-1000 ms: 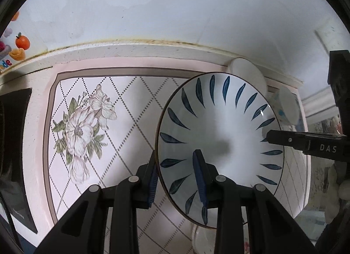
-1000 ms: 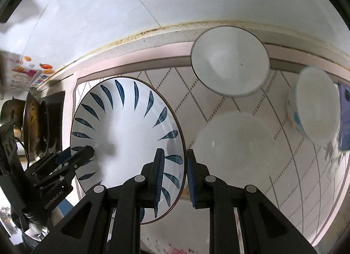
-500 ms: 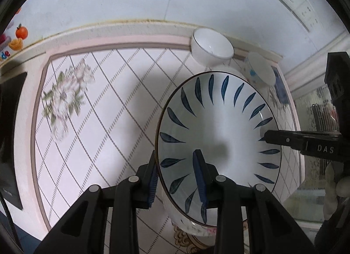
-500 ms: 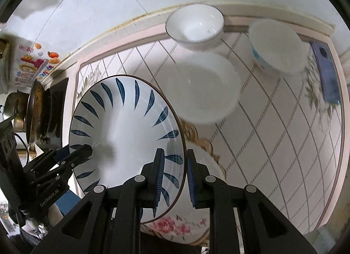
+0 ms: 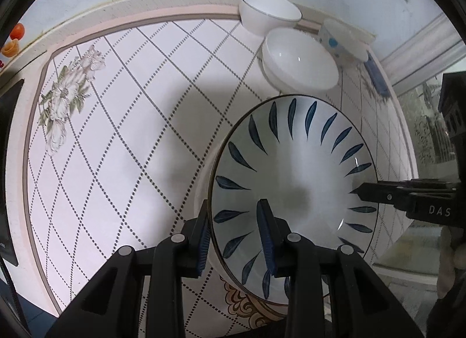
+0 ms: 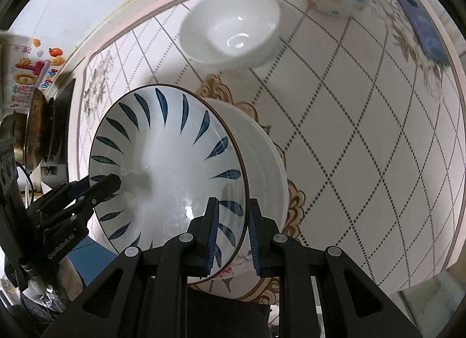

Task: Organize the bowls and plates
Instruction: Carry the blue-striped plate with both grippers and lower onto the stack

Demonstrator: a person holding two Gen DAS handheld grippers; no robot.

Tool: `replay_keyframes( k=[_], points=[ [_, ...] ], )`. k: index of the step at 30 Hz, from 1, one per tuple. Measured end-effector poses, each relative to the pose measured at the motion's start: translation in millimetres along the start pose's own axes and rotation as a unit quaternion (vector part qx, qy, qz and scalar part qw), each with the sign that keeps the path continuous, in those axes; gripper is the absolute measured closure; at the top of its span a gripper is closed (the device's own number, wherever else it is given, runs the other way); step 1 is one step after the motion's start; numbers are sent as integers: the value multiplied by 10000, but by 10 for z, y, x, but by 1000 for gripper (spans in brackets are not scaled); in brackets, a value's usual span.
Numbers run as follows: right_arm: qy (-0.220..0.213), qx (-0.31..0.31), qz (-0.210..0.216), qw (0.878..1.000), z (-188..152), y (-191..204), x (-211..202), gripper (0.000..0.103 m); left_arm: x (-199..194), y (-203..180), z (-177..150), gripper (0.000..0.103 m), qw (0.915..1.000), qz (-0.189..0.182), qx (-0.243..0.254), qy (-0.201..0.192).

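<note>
The counter lies below the blue-leaf plate, carried in the air above a floral dish. Left gripper and right gripper each clamp its rim (opposite sides). Uneven lowering could tip it, or chip the white bowl nearby.

Plate held over the counter, bowls at the back

The plate is gripped at opposite rims by the left tool and right tool; behind it on the counter, three bowls are clustered near the wall.
</note>
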State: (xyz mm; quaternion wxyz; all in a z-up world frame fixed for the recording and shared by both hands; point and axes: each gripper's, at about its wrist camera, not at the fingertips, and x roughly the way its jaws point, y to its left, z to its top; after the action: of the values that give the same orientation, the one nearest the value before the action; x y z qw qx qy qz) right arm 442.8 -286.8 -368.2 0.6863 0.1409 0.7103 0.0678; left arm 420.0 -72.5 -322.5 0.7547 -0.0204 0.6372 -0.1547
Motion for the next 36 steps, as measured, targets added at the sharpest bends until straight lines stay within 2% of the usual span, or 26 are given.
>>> replay_keyframes(
  k=[6,19,36],
  points=[
    [7,127,-74,9999,-72,-129,143,82,144,-20,-48,75,9999,38,35,145],
    [101,267,-74,9996,-109,-116,417,82,307,-53,-42,76,9996,132,37,258],
    [-3,371,46,9993,-114,-182,308,79,374,-62,-59,76,9991,79,-197,364]
  ],
)
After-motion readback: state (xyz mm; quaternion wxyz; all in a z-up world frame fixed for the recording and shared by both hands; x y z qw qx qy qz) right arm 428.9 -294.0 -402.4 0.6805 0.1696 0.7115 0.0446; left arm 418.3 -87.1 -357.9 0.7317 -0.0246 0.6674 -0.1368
